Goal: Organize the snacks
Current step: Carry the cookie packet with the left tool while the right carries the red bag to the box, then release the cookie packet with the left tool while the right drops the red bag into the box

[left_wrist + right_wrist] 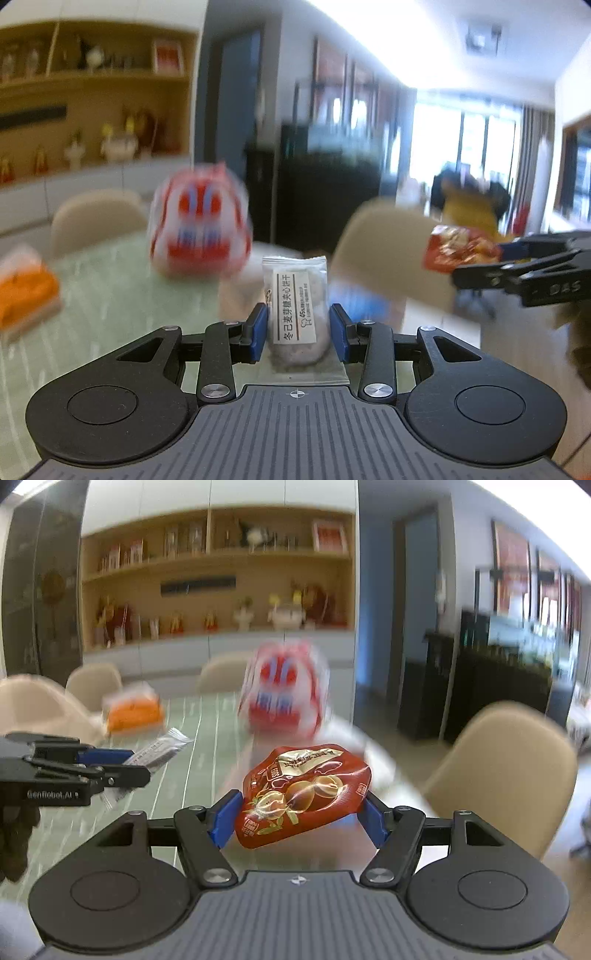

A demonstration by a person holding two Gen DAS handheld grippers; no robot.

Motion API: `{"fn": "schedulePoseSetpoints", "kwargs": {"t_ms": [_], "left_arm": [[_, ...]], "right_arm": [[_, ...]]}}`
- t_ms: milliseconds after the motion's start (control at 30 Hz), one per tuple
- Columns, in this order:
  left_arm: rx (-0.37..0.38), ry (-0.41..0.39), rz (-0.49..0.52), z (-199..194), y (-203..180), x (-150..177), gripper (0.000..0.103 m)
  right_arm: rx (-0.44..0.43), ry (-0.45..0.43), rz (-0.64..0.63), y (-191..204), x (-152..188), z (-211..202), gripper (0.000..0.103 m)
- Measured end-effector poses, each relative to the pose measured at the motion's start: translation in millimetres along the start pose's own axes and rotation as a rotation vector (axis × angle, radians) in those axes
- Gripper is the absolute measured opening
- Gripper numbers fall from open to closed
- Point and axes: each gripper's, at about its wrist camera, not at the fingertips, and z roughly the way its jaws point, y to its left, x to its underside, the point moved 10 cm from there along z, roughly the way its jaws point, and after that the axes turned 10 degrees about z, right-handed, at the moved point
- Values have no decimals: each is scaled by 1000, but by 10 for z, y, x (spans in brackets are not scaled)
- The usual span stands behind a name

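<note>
Blue jaws of left gripper (298,330) squeezing a clear cookie packet (295,314), right gripper (301,818) jaws wide, pinching a red snack bag (303,794), both above the table (122,295).

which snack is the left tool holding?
The clear-wrapped biscuit pack with the white label, upright between the left tool. The red pouch is in the right tool; the red-white bag and orange pack sit on the table.

Bright daylight pours in from the windows (480,140) on the far right of the left wrist view and totally blows out there and along the ceiling. Both views have heavy motion smear on the background, shelves (218,572) and table (207,716), while the gripper bodies up close stay sharp. Fisheye bends the edges and darkens the corners.
</note>
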Motion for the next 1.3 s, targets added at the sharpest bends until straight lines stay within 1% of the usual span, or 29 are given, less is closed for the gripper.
{"fn": "schedulePoseSetpoints", "kwargs": {"t_ms": [33, 100, 133, 167, 200, 233, 267, 300, 333, 367, 400, 433, 467, 533, 600, 667, 700, 733, 767, 800, 867, 933, 1033, 1100, 1200, 1300], "left_arm": [[11, -29, -21, 83, 14, -171, 41], [41, -53, -79, 332, 22, -399, 41], [43, -57, -112, 474, 45, -448, 41], [46, -44, -139, 644, 56, -441, 41], [56, -11, -162, 836, 49, -371, 41], [73, 32, -185, 1005, 35, -263, 42], [102, 95, -214, 1200, 5, -93, 42], [132, 162, -247, 1372, -20, 84, 42], [161, 257, -290, 1563, -45, 286, 42], [171, 322, -312, 1702, -35, 424, 42], [171, 358, -320, 1814, -15, 533, 43], [170, 358, -307, 1894, -8, 602, 42], [164, 309, -251, 1925, -4, 589, 44], [159, 302, -195, 1969, -6, 589, 46], [173, 298, -218, 1955, 10, 575, 44], [188, 258, -206, 1862, -35, 533, 44], [185, 231, -189, 1797, -39, 515, 44], [175, 210, -175, 1715, -35, 509, 46], [160, 192, -166, 1661, 1, 505, 46], [152, 178, -165, 1618, 43, 508, 45], [139, 136, -190, 1497, 153, 491, 45], [118, 78, -231, 1369, 269, 425, 45], [74, 2, -302, 1098, 421, 304, 45], [45, -29, -306, 901, 420, 248, 45], [-16, -34, -277, 622, 339, 217, 45], [-69, -18, -228, 275, 113, 292, 45]], "right_arm": [[2, -10, 5, -19, -198, 55, 69], [11, -15, 26, -65, -562, 238, 69], [18, -21, 40, -96, -694, 338, 69], [30, -28, 52, -128, -794, 447, 69], [49, -28, 58, -169, -851, 562, 69], [70, -16, 68, -211, -863, 687, 69], [80, 13, 88, -259, -829, 834, 69], [75, 42, 108, -289, -783, 962, 69], [60, 80, 134, -315, -713, 1114, 69], [49, 111, 155, -327, -639, 1231, 69], [42, 139, 174, -347, -576, 1350, 69], [37, 171, 194, -356, -507, 1499, 69], [33, 194, 207, -353, -444, 1598, 69], [31, 243, 229, -328, -310, 1847, 69], [51, 286, 228, -302, -163, 2093, 69], [88, 328, 223, -307, -34, 2328, 71], [96, 362, 226, -310, 40, 2450, 74], [90, 407, 237, -322, 134, 2555, 77], [83, 437, 253, -336, 205, 2638, 79], [91, 430, 264, -363, 225, 2666, 80], [90, 407, 281, -390, 193, 2633, 80], [53, 365, 307, -407, 94, 2527, 80], [-10, 283, 348, -397, -133, 2245, 81], [-25, 220, 342, -364, -269, 1993, 83], [-25, 145, 301, -272, -360, 1636, 83], [-16, 81, 279, -190, -250, 1226, 83]]}}
